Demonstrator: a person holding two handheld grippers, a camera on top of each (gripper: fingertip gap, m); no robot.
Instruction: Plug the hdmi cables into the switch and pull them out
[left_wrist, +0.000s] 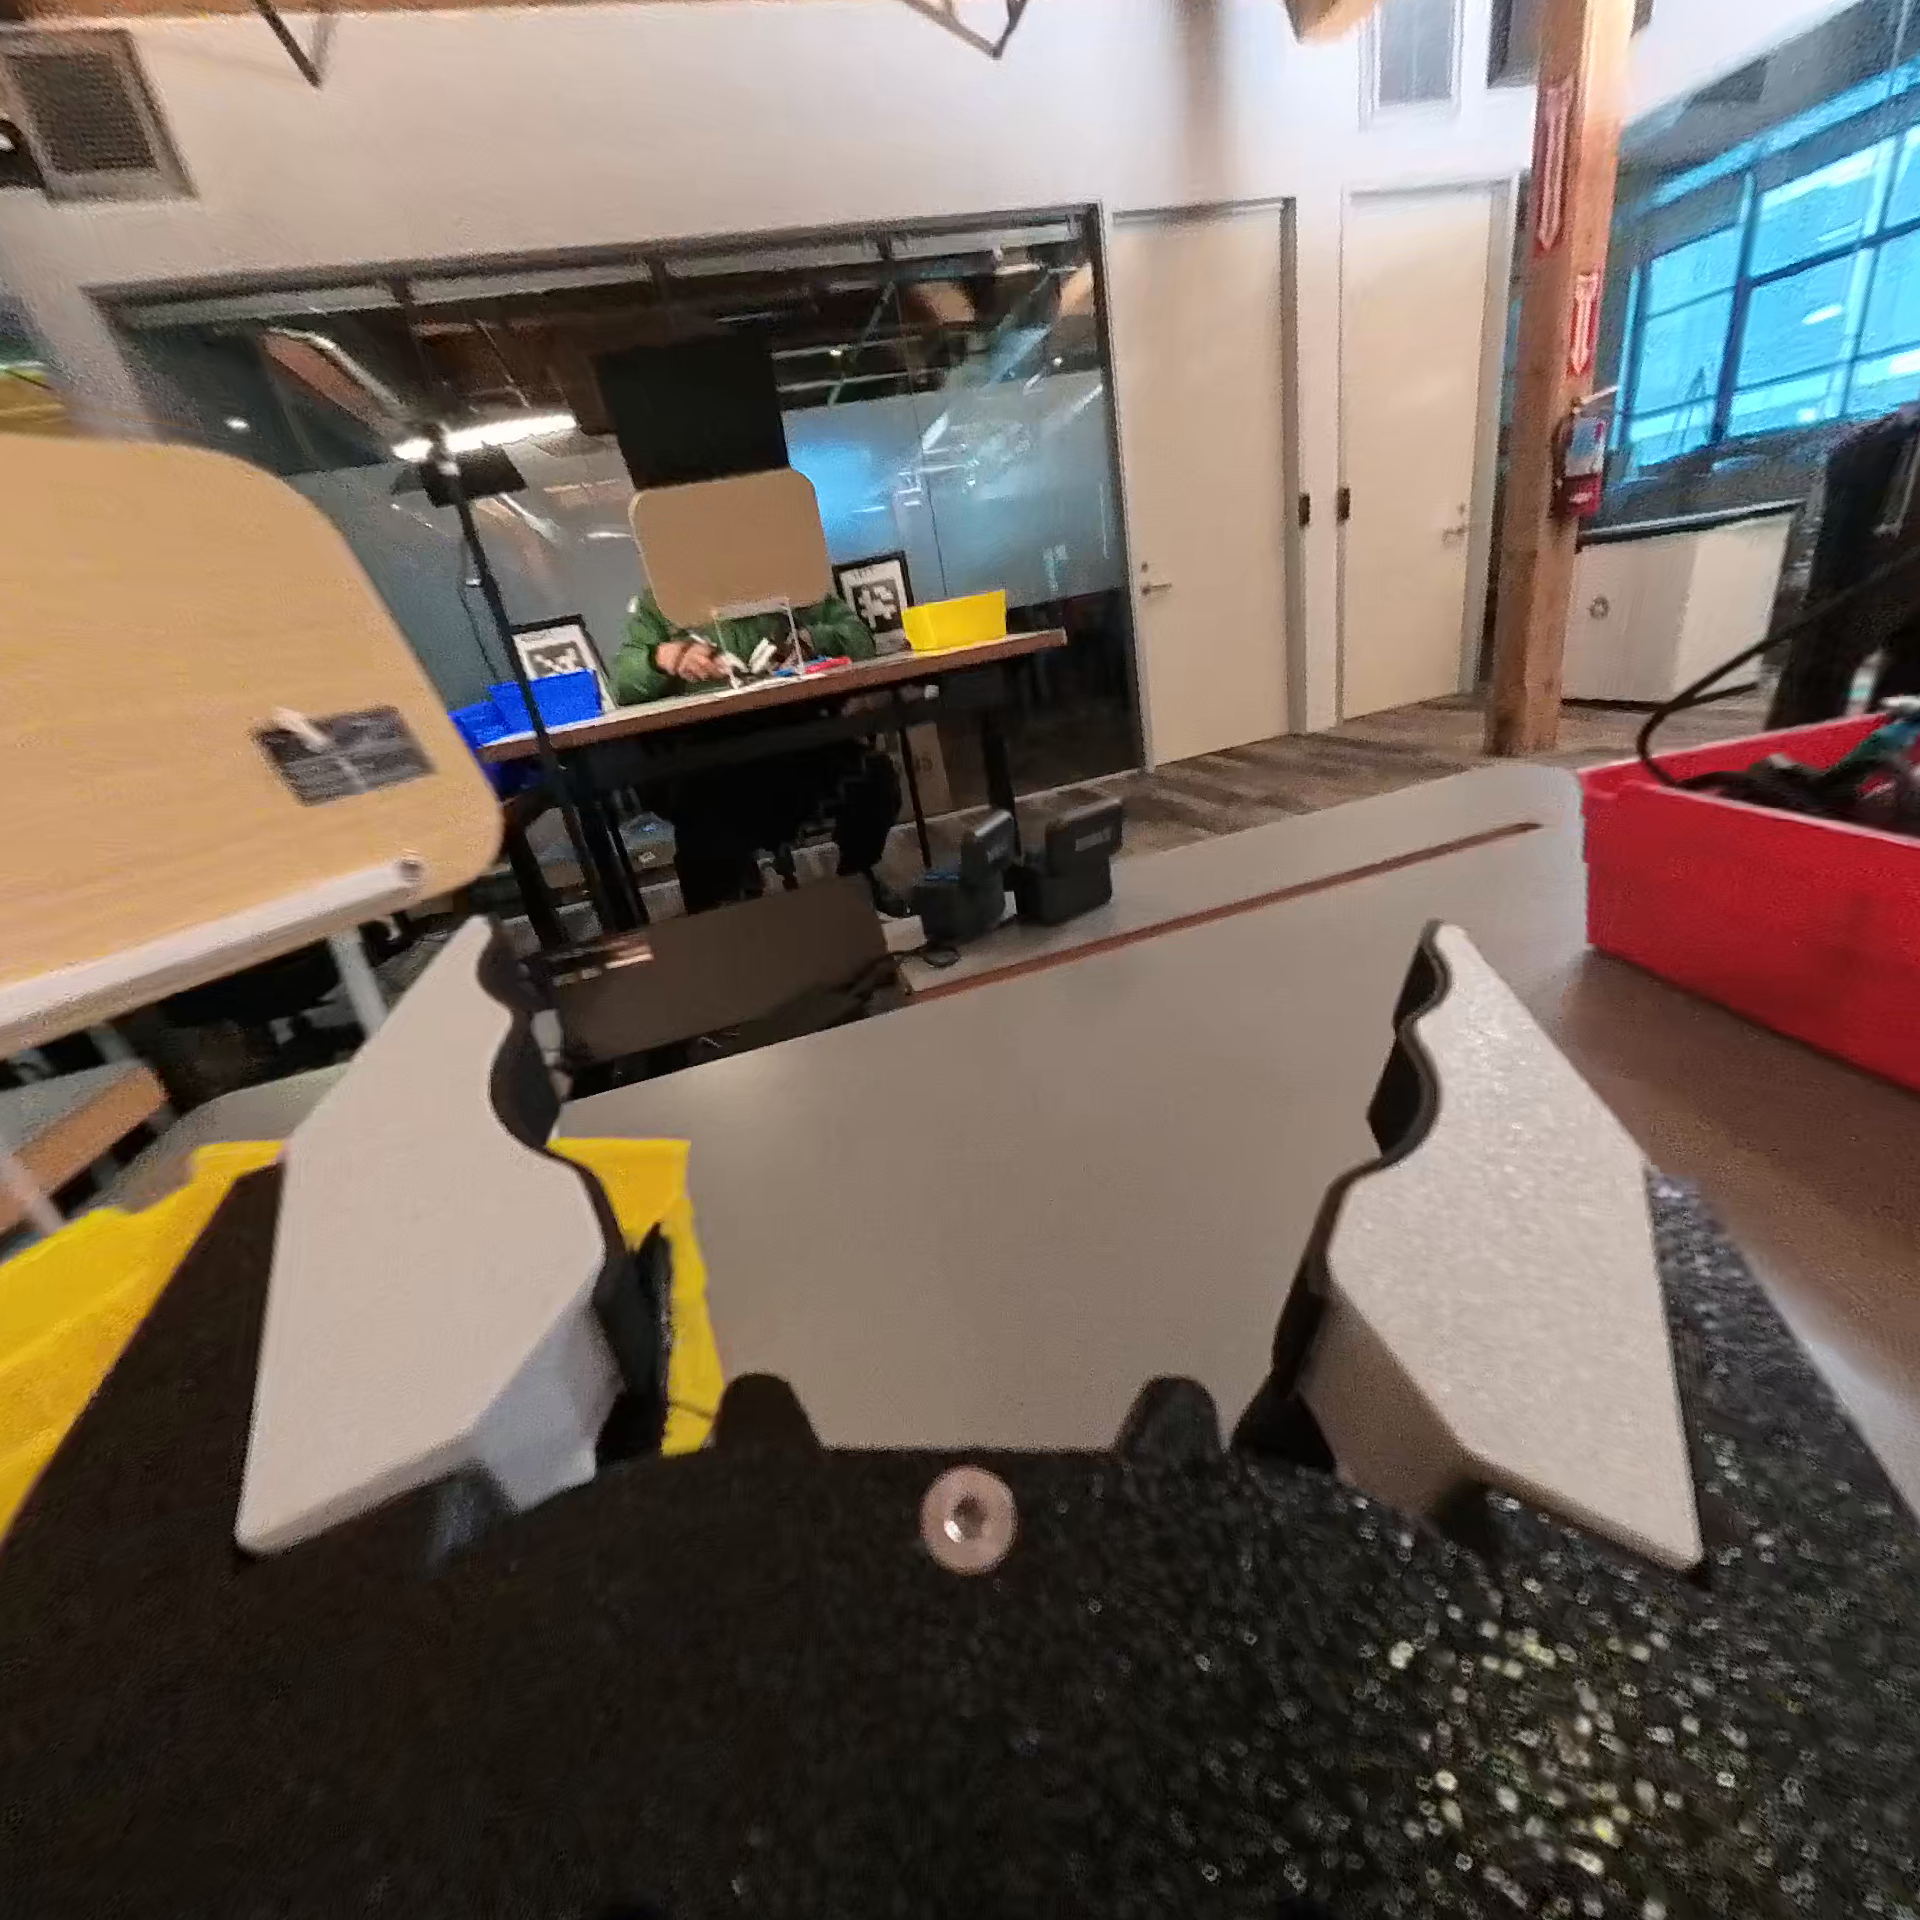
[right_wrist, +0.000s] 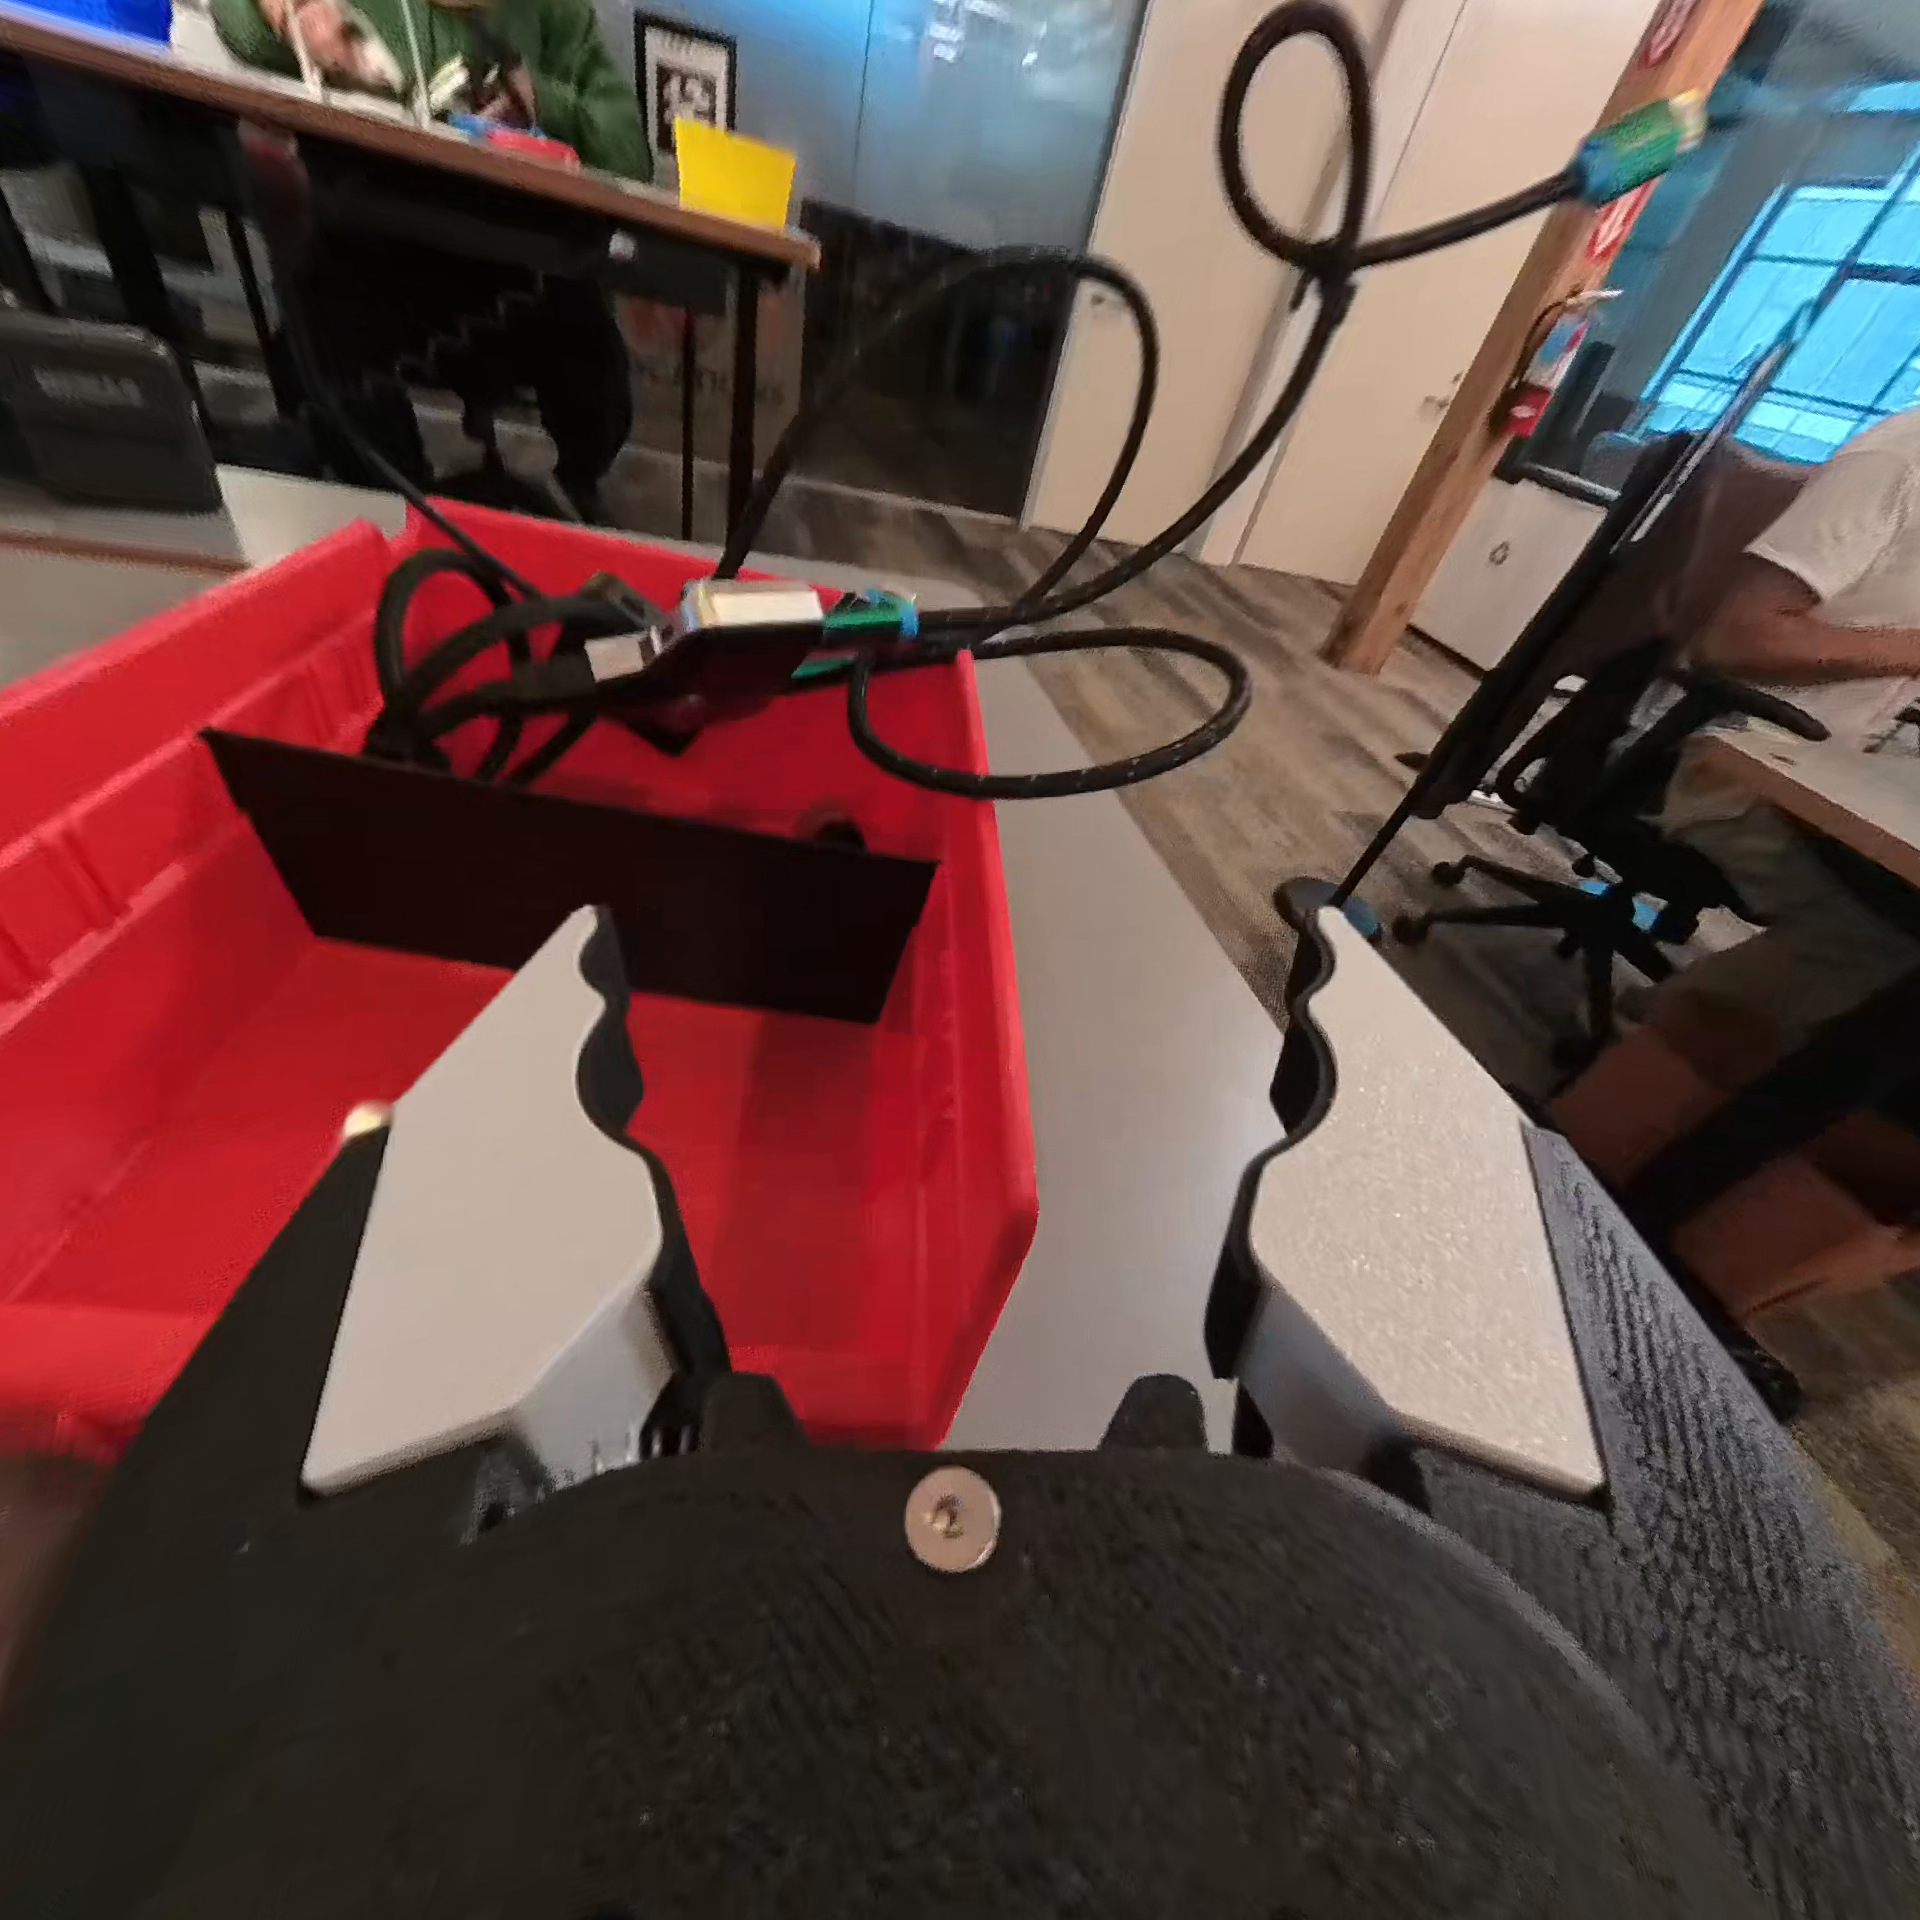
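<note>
In the right wrist view a red bin (right_wrist: 987, 935) holds a tangle of black HDMI cables (right_wrist: 468, 665) and the small dark switch (right_wrist: 727, 649) with silver plugs in it, in the far compartment behind a black divider (right_wrist: 582, 894). One cable loops up out of the bin and ends in a green-taped plug (right_wrist: 1642, 145) in the air at top right. My right gripper (right_wrist: 956, 935) is open and empty, above the bin's near right part. My left gripper (left_wrist: 961, 997) is open and empty over the grey table (left_wrist: 987, 1195). The red bin (left_wrist: 1745, 914) lies to its right.
A yellow bin (left_wrist: 94, 1278) sits at the table's left under my left gripper. A tilted wooden board (left_wrist: 187, 665) stands at the left. A person in green sits at a far table (left_wrist: 769, 696). Another person and office chairs (right_wrist: 1621, 831) are at the right.
</note>
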